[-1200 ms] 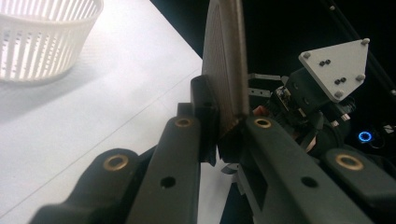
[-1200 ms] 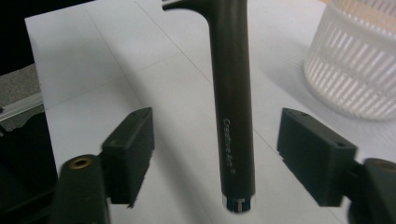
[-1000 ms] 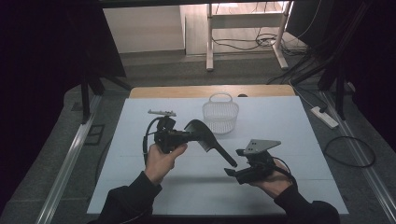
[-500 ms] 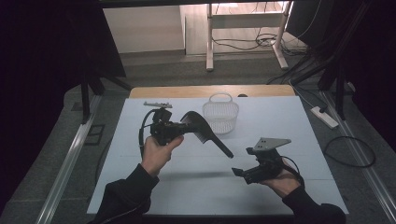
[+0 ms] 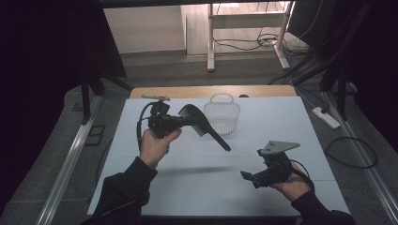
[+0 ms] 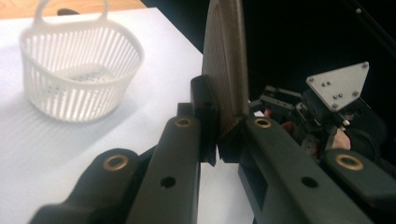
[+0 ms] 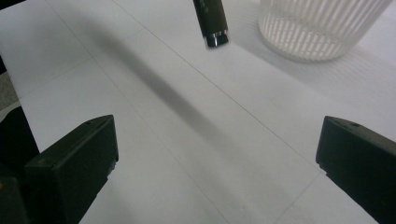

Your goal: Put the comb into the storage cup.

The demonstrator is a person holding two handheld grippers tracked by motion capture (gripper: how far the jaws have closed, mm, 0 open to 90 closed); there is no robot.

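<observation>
White table (image 5: 141, 197) under dim light, dark floor around it, a wooden edge at the far side.

Item 1: one black spatula (image 5: 202, 124), held off the table in my left gripper (image 5: 165, 123). My left jaws are clamped together on its broad ribbed blade, seen edge-on and upright in the left gripper view (image 6: 226, 65). Its long axis slopes down from the blade, near my left hand (image 5: 155, 143), to the handle tip, which points toward my right side and hangs in the air above the table, in front of the basket. In the right gripper view the handle end (image 7: 211, 21) comes in from the top and casts a long shadow across the table.

Item 2: one white slatted basket (image 5: 224, 115) with a loop handle, upright on the table at the far middle, just behind the spatula and not touching it.

Item 3: my right gripper (image 5: 256, 177), in my right hand (image 5: 293, 185) near the table's near right corner. Its jaws stand wide apart, having just been opening, with nothing between them, only bare table.

Count: one spatula, one basket, two grippers.
</observation>
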